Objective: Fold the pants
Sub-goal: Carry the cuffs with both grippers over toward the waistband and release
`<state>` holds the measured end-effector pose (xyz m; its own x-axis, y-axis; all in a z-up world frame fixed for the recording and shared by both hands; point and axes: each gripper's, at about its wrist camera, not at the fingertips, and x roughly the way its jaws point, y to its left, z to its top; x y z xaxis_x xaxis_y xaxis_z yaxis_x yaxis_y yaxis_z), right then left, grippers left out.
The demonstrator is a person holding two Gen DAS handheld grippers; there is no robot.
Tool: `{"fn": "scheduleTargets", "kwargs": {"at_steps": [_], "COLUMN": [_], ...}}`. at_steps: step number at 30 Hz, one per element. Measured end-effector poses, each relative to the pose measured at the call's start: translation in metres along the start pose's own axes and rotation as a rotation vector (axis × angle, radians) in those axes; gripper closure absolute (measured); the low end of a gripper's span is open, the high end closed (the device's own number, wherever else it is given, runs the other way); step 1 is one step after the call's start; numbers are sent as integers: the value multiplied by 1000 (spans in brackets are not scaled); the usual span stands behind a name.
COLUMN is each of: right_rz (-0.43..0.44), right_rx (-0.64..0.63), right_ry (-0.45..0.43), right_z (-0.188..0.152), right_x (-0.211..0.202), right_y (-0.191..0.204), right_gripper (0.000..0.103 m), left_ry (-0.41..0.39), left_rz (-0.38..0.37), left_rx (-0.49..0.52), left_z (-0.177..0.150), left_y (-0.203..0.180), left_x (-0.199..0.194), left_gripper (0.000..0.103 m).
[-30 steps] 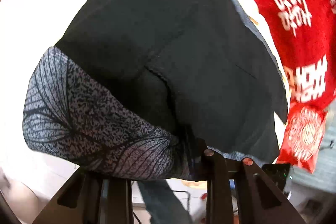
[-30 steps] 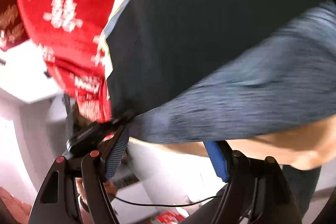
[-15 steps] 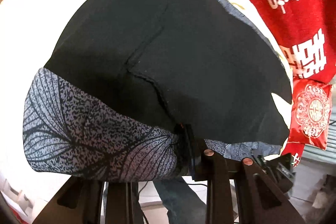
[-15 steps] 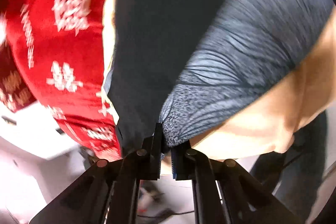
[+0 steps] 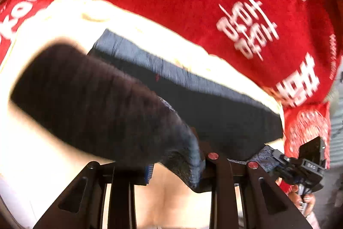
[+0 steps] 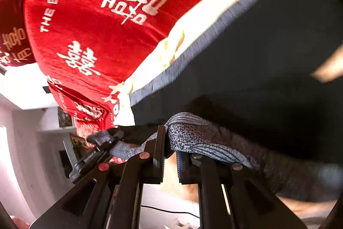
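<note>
The pants (image 5: 214, 117) are black with a grey leaf-print hem and lie on a cream sheet (image 5: 150, 31). My left gripper (image 5: 176, 166) is shut on one end of the hem, and a blurred dark fold (image 5: 96, 100) hangs up from it over the lower layer. In the right wrist view my right gripper (image 6: 170, 147) is shut on the printed hem (image 6: 203, 138), with the black pants (image 6: 268, 46) spread beyond it. Each gripper shows in the other's view, the right gripper (image 5: 300, 166) and the left gripper (image 6: 96, 151), both clamped on the same hem.
A red blanket with white lettering (image 5: 193, 3) covers the bed beyond the pants, also seen as the red blanket (image 6: 96, 25). A red patterned cushion (image 5: 306, 128) lies at the right edge. White furniture and a wall (image 6: 32, 143) stand past the bed.
The right gripper, open a second ago, has shut on the hem. Both grippers have risen and carried the hem over the pants toward the red blanket.
</note>
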<state>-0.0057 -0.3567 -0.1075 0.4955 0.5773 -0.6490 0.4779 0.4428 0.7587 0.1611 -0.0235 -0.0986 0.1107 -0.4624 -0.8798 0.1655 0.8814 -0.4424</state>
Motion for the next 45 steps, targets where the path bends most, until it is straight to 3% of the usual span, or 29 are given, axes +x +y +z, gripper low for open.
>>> {"fn": "scheduleTargets", "kwargs": {"at_steps": [4, 6, 7, 10, 11, 13, 14, 15, 17, 19, 21, 25, 29, 31, 32, 37, 39, 40, 45], "right_rz": [-57, -99, -114, -105, -96, -88, -87, -100, -173, -225, -241, -337, -440, -460, -443, -347, -331, -330, -345], "right_rx": [-31, -48, -51, 7, 10, -27, -59, -99, -199, -275, -339, -450, -580, -551, -496, -402, -428, -438, -408], "right_ry": [71, 114, 133, 173, 181, 194, 195, 195, 176, 161, 174, 255, 158, 169, 187, 131, 118, 108, 104], "right_z": [61, 86, 97, 118, 119, 116, 113, 108, 96, 82, 64, 38, 56, 75, 85, 92, 79, 72, 30], "right_x": [44, 73, 85, 107, 107, 102, 98, 91, 77, 68, 68, 102, 135, 152, 160, 138, 115, 109, 55], "right_y": [-6, -14, -19, -31, -29, -19, -10, 1, 24, 38, 47, 49, 58, 46, 36, 40, 43, 46, 30], "right_gripper": [92, 91, 91, 91, 84, 59, 33, 21, 21, 23, 58, 67, 67, 67, 69, 63, 40, 37, 36], "left_ry": [-18, -34, -29, 22, 27, 22, 21, 18, -16, -35, -42, 16, 8, -16, -14, -12, 0, 12, 103], "left_rz": [85, 162, 193, 204, 208, 228, 244, 257, 309, 313, 327, 348, 396, 468, 463, 499, 508, 517, 536], "left_rx": [-19, -22, -28, -87, -92, -67, -47, -34, -25, -30, -26, 53, 119, 121, 109, 148, 148, 147, 185], "left_z": [41, 54, 62, 77, 80, 81, 79, 77, 71, 64, 55, 49, 54, 68, 73, 75, 67, 61, 6], "left_y": [4, 11, 15, 26, 26, 22, 20, 18, 15, 15, 12, -21, -40, -37, -33, -48, -50, -50, -61], "left_x": [43, 62, 73, 89, 87, 79, 72, 65, 48, 32, 28, 65, 109, 132, 139, 131, 119, 114, 96], "left_gripper": [73, 60, 59, 59, 59, 58, 55, 45, 30, 30, 30, 30, 30, 30, 30, 30, 30, 30, 30]}}
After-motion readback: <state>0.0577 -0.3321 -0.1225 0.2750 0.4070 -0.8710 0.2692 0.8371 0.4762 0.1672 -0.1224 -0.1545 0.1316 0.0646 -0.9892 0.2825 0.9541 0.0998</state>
